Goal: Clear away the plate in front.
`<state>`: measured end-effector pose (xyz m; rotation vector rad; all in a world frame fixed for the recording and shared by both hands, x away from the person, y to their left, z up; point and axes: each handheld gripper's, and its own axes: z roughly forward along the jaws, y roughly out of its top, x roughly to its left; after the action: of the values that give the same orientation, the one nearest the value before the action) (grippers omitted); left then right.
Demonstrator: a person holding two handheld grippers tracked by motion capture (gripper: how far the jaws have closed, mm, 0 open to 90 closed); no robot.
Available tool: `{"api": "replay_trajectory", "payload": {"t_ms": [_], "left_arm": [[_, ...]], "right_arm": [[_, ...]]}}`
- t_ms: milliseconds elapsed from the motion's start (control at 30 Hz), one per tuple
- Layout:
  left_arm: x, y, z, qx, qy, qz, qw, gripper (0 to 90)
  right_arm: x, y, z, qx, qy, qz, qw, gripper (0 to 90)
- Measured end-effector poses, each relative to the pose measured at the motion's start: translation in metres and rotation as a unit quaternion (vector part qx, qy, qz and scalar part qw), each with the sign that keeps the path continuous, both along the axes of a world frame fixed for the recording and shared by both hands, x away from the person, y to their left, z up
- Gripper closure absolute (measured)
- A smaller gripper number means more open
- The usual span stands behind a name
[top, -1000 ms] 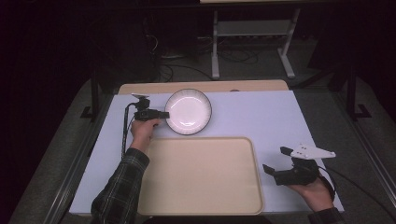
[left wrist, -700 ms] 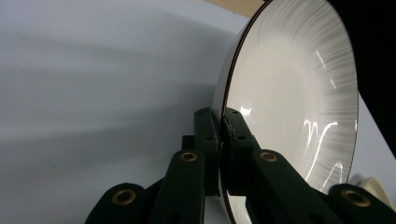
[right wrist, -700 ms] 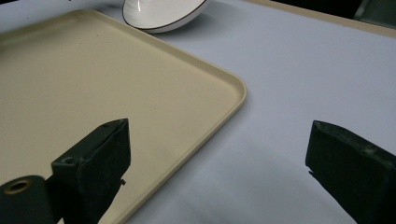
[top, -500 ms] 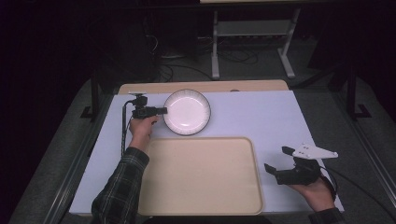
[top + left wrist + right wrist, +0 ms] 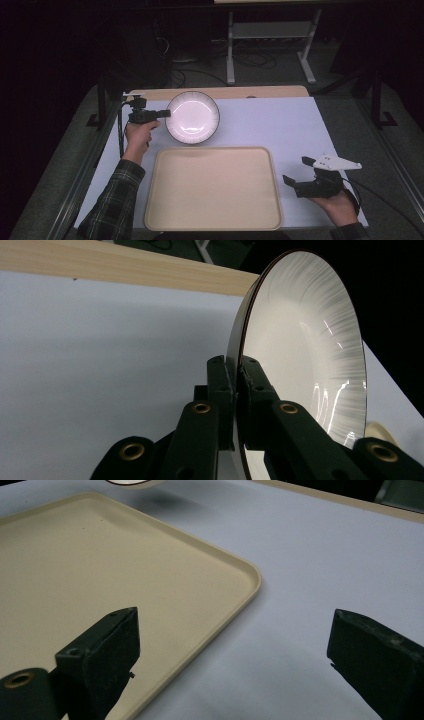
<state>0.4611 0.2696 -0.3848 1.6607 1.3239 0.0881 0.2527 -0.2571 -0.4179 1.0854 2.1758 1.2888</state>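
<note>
The left gripper (image 5: 234,390) pinches the white ribbed plate's (image 5: 192,117) left rim, probably lifted off the worktop (image 5: 280,125), beyond the beige tray (image 5: 215,187); the right gripper's (image 5: 295,184) fingers gape wide at the tray's right edge.

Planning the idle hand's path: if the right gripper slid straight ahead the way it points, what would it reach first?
Probably the shallow cream rectangular tray: the right gripper, jaws wide open, faces its near corner across bare white tabletop. Height above the table is unclear, so it might pass over the rim.
</note>
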Motion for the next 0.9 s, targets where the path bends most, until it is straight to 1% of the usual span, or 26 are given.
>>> {"api": "replay_trajectory", "payload": {"t_ms": [33, 67, 100, 133, 167, 200, 233, 333, 400, 433, 500, 533, 567, 733, 800, 867, 900], "left_arm": [[-0.002, 0.000, 0.002, 0.000, -0.003, -0.004, 1.0000, 86.1], [-0.006, -0.002, 0.007, 0.001, -0.009, -0.015, 0.9998, 86.1], [-0.009, -0.003, 0.009, 0.000, -0.012, -0.021, 0.9997, 86.1], [-0.009, -0.003, 0.009, 0.000, -0.012, -0.021, 0.9997, 86.0], [-0.011, -0.004, 0.011, 0.002, -0.016, -0.026, 0.9995, 86.0], [-0.016, -0.006, 0.016, 0.004, -0.022, -0.039, 0.9990, 86.1], [-0.016, -0.006, 0.016, 0.004, -0.022, -0.039, 0.9990, 86.0], [-0.024, -0.011, 0.021, 0.009, -0.029, -0.054, 0.9981, 86.1], [-0.033, -0.015, 0.025, 0.015, -0.035, -0.068, 0.9970, 86.0], [-0.033, -0.015, 0.025, 0.015, -0.035, -0.068, 0.9970, 86.0], [-0.038, -0.017, 0.027, 0.019, -0.037, -0.079, 0.9961, 86.0], [-0.044, -0.020, 0.027, 0.022, -0.039, -0.088, 0.9951, 86.1], [-0.044, -0.020, 0.027, 0.022, -0.039, -0.088, 0.9951, 86.1], [-0.058, -0.027, 0.027, 0.038, -0.043, -0.111, 0.9922, 86.0], [-0.063, -0.030, 0.027, 0.040, -0.043, -0.116, 0.9916, 86.0], [-0.070, -0.032, 0.025, 0.043, -0.043, -0.128, 0.9899, 86.0], [-0.073, -0.034, 0.025, 0.044, -0.043, -0.129, 0.9897, 86.0]], "right_arm": [[0.000, 0.000, 0.000, 0.000, 0.000, 0.000, 1.0000, 5.9], [0.000, 0.000, 0.000, 0.000, -0.001, 0.000, 1.0000, 5.9], [0.000, 0.000, 0.000, 0.000, -0.002, -0.001, 1.0000, 5.9], [0.000, 0.000, 0.000, 0.000, -0.002, -0.001, 1.0000, 5.9], [0.000, 0.000, 0.001, 0.000, -0.002, -0.001, 1.0000, 5.9], [0.000, 0.000, 0.001, 0.000, -0.002, -0.002, 1.0000, 5.9], [0.000, 0.000, 0.000, -0.001, -0.002, -0.002, 1.0000, 5.9], [-0.001, 0.000, 0.001, 0.000, -0.003, -0.002, 1.0000, 5.9], [-0.001, 0.000, 0.001, 0.001, -0.003, -0.002, 1.0000, 5.9], [-0.001, 0.000, 0.001, 0.001, -0.003, -0.002, 1.0000, 5.9], [-0.001, 0.000, 0.001, 0.000, -0.004, -0.003, 1.0000, 5.9], [-0.001, 0.000, 0.001, 0.000, -0.004, -0.003, 1.0000, 5.9], [-0.001, 0.000, 0.001, 0.000, -0.004, -0.003, 1.0000, 5.9], [-0.001, 0.000, 0.001, 0.000, -0.005, -0.003, 1.0000, 5.9], [-0.001, 0.000, 0.001, 0.000, -0.005, -0.004, 1.0000, 5.9], [-0.001, 0.001, 0.001, 0.000, -0.005, -0.004, 1.0000, 5.9], [-0.001, 0.001, 0.001, -0.001, -0.005, -0.004, 1.0000, 5.9]]}}
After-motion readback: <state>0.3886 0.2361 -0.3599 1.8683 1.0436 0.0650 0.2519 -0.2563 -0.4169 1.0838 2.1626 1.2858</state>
